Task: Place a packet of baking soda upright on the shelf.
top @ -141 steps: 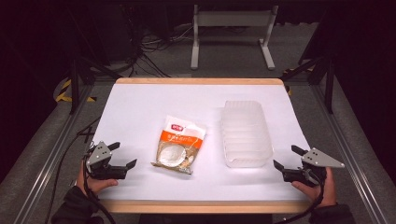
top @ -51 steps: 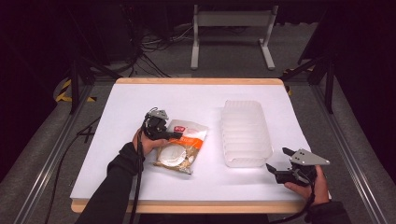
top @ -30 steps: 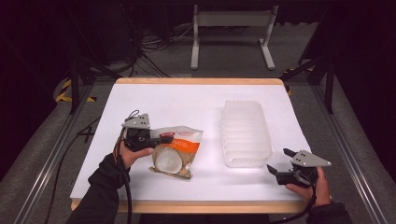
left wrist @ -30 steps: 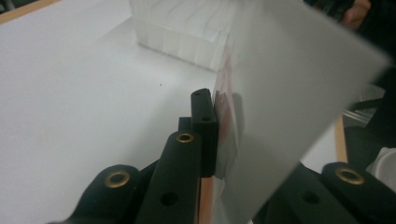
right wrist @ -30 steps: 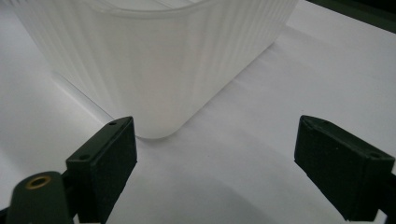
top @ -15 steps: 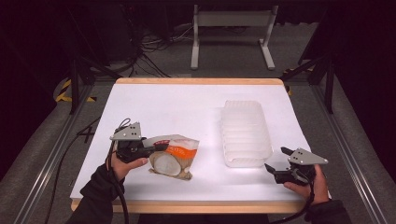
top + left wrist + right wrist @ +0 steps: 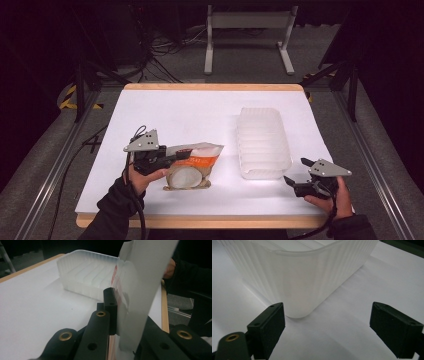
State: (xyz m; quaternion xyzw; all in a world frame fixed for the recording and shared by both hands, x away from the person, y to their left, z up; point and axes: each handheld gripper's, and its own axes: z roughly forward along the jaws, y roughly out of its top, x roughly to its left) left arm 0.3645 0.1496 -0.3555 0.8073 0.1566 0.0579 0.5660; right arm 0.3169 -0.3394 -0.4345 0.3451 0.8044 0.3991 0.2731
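On the white counter (image 7: 200,115), front left, the left gripper (image 7: 177,156) has its jaws clamped on the edge of a clear snack bag (image 7: 192,167) with an orange-and-red label and a round pale item inside; the bag's far end rests on the counter. The right gripper (image 7: 295,181) sits front right, jaws wide apart and holding nothing, just beside the near corner of a ribbed translucent plastic tray (image 7: 262,142).

left tongs (image 7: 186,155) clamped together, raised; right tongs (image 7: 297,174) spread wide.
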